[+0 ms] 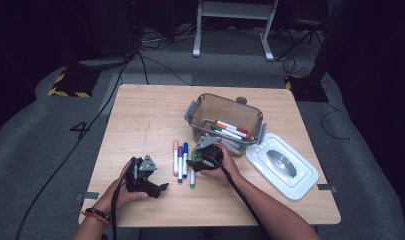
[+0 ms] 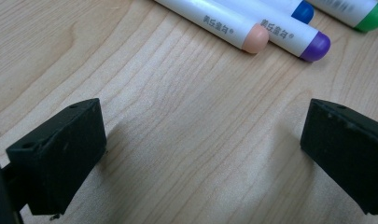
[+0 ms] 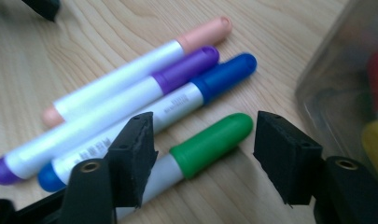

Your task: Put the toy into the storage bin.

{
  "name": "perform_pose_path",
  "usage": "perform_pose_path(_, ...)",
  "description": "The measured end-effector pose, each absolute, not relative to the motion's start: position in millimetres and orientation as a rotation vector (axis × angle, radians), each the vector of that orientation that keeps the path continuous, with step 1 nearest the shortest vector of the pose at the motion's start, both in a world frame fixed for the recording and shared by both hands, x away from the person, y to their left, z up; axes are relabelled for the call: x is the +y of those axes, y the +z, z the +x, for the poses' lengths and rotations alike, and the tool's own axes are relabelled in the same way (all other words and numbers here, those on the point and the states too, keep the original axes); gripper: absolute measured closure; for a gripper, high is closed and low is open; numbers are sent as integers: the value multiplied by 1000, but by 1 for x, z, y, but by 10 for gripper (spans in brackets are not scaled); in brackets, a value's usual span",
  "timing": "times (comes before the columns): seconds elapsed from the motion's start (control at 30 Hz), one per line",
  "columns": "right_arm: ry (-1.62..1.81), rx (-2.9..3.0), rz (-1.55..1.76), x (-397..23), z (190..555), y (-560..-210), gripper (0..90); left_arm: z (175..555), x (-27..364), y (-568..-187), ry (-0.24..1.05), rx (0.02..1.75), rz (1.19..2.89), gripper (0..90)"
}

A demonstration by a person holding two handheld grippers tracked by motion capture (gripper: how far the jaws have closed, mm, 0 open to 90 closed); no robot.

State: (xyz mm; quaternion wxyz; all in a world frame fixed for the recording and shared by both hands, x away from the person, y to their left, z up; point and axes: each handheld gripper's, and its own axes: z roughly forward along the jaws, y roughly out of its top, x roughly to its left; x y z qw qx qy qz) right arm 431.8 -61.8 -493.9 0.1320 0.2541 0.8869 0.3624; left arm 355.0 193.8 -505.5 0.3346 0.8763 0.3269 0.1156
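Green marker between the jaws, not yet gripped

Black foam pads of the right gripper (image 3: 203,161) stand either side of the green marker (image 3: 210,140), with a gap showing on both sides, so the jaws are apart and clamp nothing. That marker lies flat on the table (image 1: 140,115), outermost of a row with the blue marker (image 3: 214,77), purple marker (image 3: 177,74) and peach marker (image 3: 196,37), just beside the clear box (image 1: 225,107), which already holds several markers. The box's white lid (image 1: 282,167) lies near it on the right. The left gripper (image 2: 203,154) rests over bare wood, jaws wide apart, empty.

The marker should be light, stiff and smooth, a round plastic barrel likely to roll or slip; a grip across the barrel near the cap joint looks safest. Small print runs along the white barrels: dark characters too fine to read, and a barcode-like block on the blue one.
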Motion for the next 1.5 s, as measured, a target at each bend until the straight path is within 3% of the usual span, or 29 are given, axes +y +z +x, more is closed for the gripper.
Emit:
perform_pose_path(0.27,1043,2611,783,-88,435,-493,632,355,194,-505,302,853,2287,4)
perform_pose_path(0.5,1062,2625,761,-117,426,-493,735,355,194,-506,302,854,2286,4)
perform_pose_path(1.1,1071,2714,652,-172,377,-491,738,355,194,-506,303,853,2285,4)
perform_pose_path(1.2,1066,2725,648,-179,369,-490,689,355,194,-506,303,854,2285,5)
perform_pose_path(1.37,1069,2733,635,-180,368,-491,530,355,194,-506,303,854,2285,5)
perform_pose_path(1.5,1089,2712,613,-172,373,-493,516,355,194,-506,303,855,2285,5)
